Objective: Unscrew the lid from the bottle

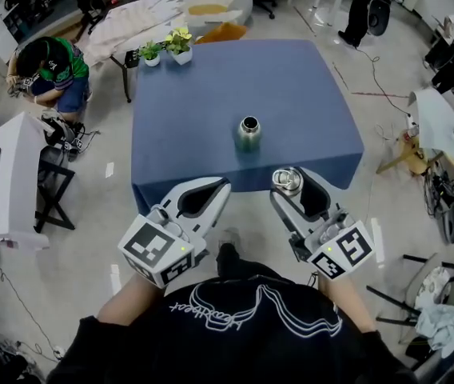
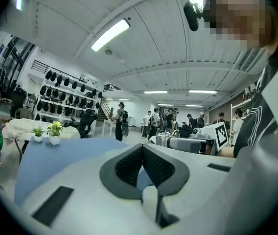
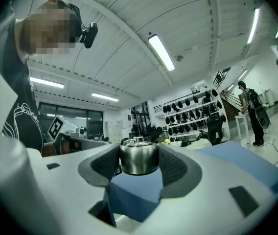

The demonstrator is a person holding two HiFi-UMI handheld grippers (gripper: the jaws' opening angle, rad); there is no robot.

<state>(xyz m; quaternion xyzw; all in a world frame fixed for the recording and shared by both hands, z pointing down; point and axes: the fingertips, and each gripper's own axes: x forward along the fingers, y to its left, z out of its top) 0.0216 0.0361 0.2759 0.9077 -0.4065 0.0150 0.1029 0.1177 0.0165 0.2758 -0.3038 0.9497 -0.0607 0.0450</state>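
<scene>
The left tool (image 1: 224, 186) was clenched tight. Its two jaws were pressed together with nothing between them. The right tool (image 1: 288, 184) was grasping the shiny metal lid (image 1: 286, 179). In the right gripper view the dark pads (image 3: 104, 163) pressed on both sides of the lid. The lid sat upright there, with its little knob on top. The lid was off the bottle (image 1: 248, 133). The bottle stood upright on the blue desk (image 1: 307, 86), out past the tips of both tools. It was about midway between them and touched neither one. Its top was open and dark inside. Both tools were close to the person's chest, by the near edge of the desk, and pointed out toward the bottle. Two small potted plants (image 1: 181, 45) stood at the far corner of the desk, far ahead of the left tool.
</scene>
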